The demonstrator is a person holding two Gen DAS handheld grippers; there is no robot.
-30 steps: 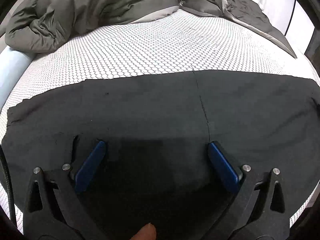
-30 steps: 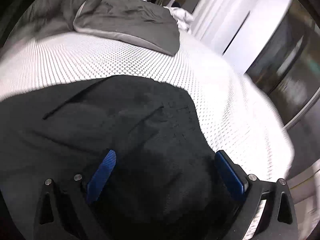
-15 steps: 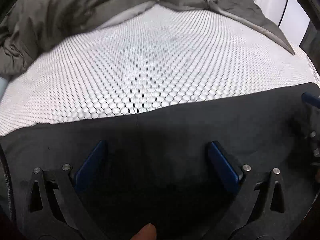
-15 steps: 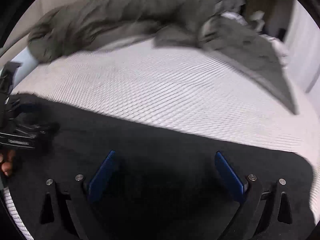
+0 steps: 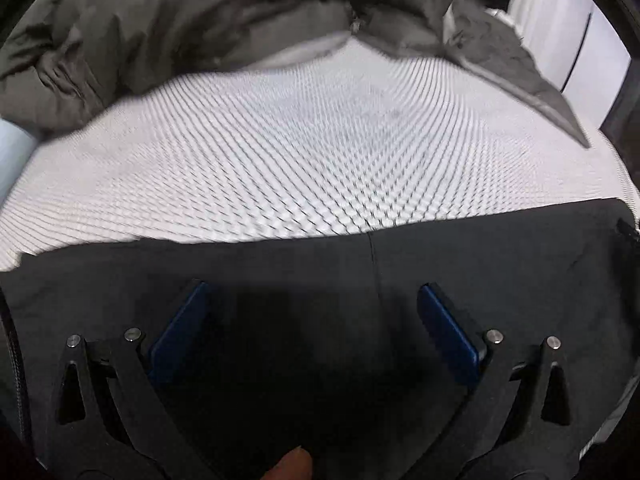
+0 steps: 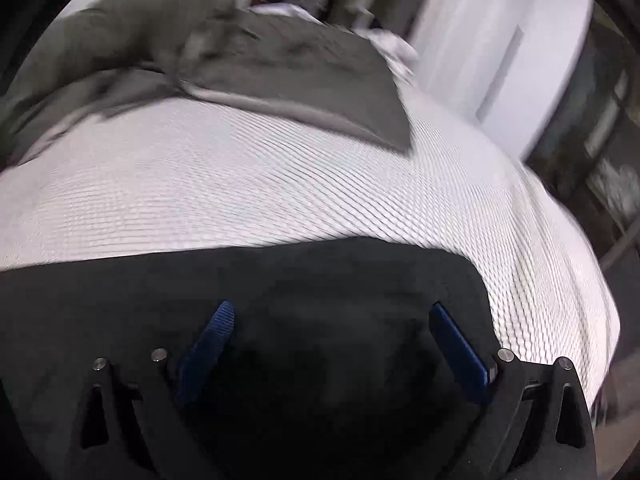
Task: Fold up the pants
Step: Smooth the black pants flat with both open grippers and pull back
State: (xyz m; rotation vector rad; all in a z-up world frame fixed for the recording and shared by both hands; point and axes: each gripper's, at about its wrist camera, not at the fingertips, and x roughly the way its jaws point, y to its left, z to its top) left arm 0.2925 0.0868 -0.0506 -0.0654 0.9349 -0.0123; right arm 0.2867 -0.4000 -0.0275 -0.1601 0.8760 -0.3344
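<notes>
Left gripper [image 5: 312, 320]: blue pads spread wide, nothing between them, poised over black pants [image 5: 300, 272]. A fingertip [image 5: 294, 466] shows at the bottom edge.
Right gripper [image 6: 332, 340]: jaws likewise spread apart, above the pants' rounded end [image 6: 400, 272].
Pants: laid flat along the near edge of a white honeycomb-patterned mattress [image 5: 312, 152].
Beyond: rumpled grey duvet [image 5: 200, 20].

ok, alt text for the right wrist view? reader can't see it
The open right gripper hovers low over black pants spread flat on a white honeycomb-patterned bed sheet, its blue-padded fingers wide apart with nothing between them. A rumpled grey duvet lies beyond; the picture is motion-blurred.
</notes>
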